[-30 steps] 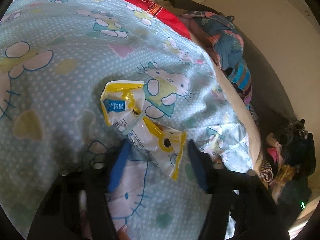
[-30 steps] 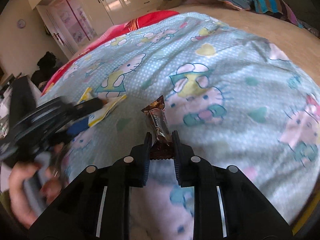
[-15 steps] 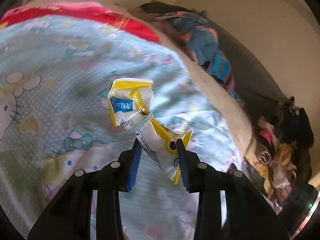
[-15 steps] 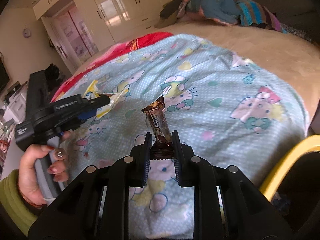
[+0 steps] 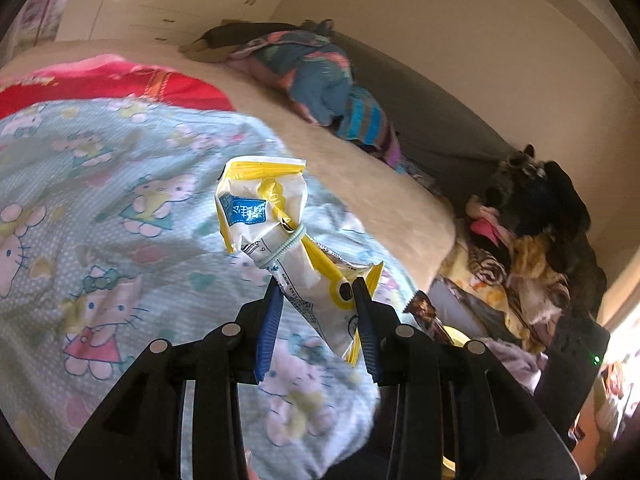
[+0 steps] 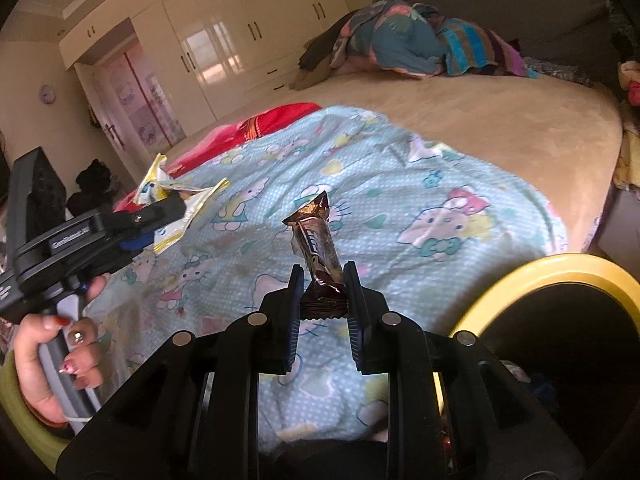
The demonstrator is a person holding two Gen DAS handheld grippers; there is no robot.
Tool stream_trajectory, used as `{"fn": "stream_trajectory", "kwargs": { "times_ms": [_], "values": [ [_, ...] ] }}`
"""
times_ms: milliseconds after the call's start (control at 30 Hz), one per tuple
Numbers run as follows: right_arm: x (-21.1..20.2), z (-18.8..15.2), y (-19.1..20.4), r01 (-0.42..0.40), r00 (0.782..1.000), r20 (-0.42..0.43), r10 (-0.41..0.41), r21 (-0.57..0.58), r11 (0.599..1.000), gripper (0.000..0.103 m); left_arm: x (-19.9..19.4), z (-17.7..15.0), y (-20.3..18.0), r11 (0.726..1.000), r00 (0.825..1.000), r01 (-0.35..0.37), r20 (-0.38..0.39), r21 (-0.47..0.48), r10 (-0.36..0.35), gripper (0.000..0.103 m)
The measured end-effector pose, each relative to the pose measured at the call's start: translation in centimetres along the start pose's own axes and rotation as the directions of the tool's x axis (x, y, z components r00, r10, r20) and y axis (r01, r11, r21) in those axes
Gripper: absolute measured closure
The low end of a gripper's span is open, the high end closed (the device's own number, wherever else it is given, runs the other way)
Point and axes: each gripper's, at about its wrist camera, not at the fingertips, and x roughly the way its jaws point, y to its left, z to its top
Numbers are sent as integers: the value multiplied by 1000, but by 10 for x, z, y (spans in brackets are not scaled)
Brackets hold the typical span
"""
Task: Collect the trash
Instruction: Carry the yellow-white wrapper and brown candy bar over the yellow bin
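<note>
We see the left gripper (image 5: 318,300) with its blue-padded fingers (image 5: 267,320) clamped on a crinkled white and yellow snack bag (image 5: 276,236), a soft plastic pouch cinched at its waist by a pale green elastic band (image 5: 286,246). These jaws have just been closing, with the bag between them, and the bag stands up off the bed, its flared top bearing a blue label. In the right wrist view the same bag (image 6: 172,204) juts from that gripper, which a hand (image 6: 60,364) with painted nails holds.

The right gripper (image 6: 322,292) has its fingers (image 6: 294,300) pressed tight on the crimped lower end of a glossy brown candy wrapper (image 6: 316,248), a narrow foil sleeve that rises upright, its top pinched and creased. Below both lies a light blue dotted quilt (image 6: 400,184) printed with cartoon cats, spread on a tan plush bed (image 6: 480,112). At lower right curves the smooth yellow rim of a bin (image 6: 560,268), dark inside.
</note>
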Motion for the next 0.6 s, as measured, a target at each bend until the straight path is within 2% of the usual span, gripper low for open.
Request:
{"fn": "stream_trajectory", "kwargs": {
  "times_ms": [367, 600],
  "values": [
    [-45, -2, -31, 56, 997, 48, -57, 36, 998, 88, -9, -18, -56, 988, 998, 64, -28, 138, -61, 69],
    [-65, -10, -55, 122, 991, 51, -125, 53, 991, 88, -7, -33, -85, 973, 994, 106, -61, 207, -95, 69]
  ]
}}
